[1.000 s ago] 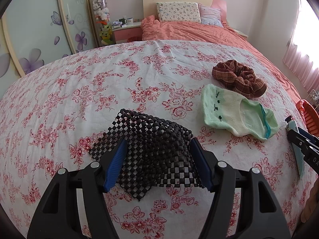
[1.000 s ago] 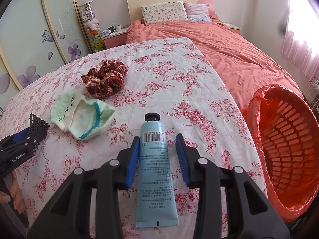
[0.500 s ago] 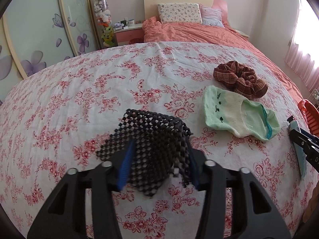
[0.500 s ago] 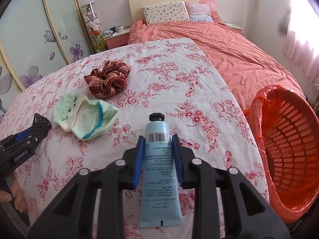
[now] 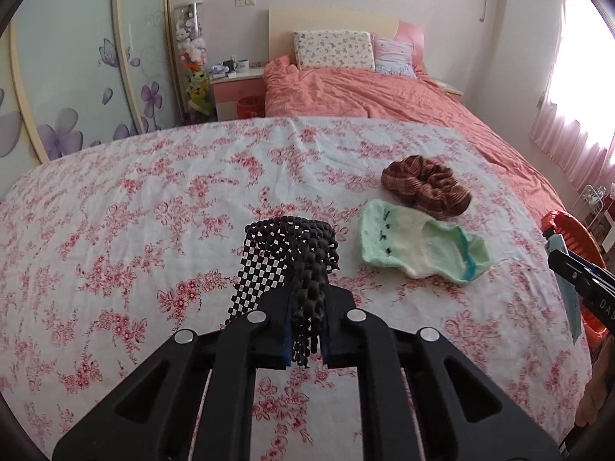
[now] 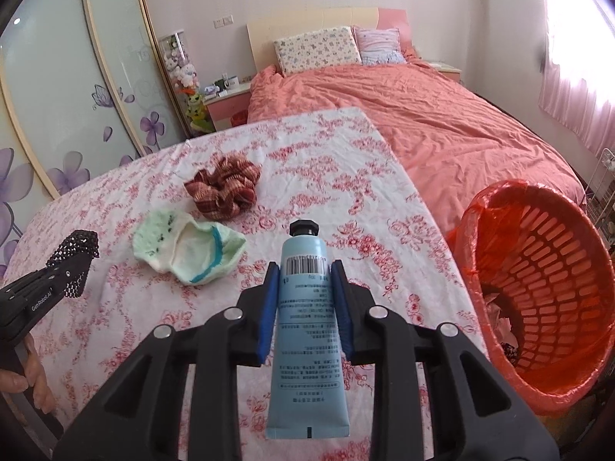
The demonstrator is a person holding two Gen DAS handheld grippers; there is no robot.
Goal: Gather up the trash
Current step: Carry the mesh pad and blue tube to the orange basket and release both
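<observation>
My left gripper (image 5: 305,307) is shut on a black mesh mat (image 5: 292,253), which is bunched between the jaws and lifted off the floral cloth. It also shows in the right wrist view (image 6: 75,257). My right gripper (image 6: 303,292) is shut on a light blue tube (image 6: 305,330) with a black cap, held above the cloth. The orange basket (image 6: 546,292) with an orange liner stands to the right of the right gripper and holds some trash.
A pale green sock (image 5: 419,249) and a brown plaid scrunchie (image 5: 426,188) lie on the floral cloth (image 5: 134,230). Beyond it is a bed with a salmon cover (image 6: 442,115). A nightstand (image 5: 236,88) stands by the wardrobe.
Both grippers closed, the left on the mesh mat and the right on the blue tube. Both items have been lifted off the cloth.
</observation>
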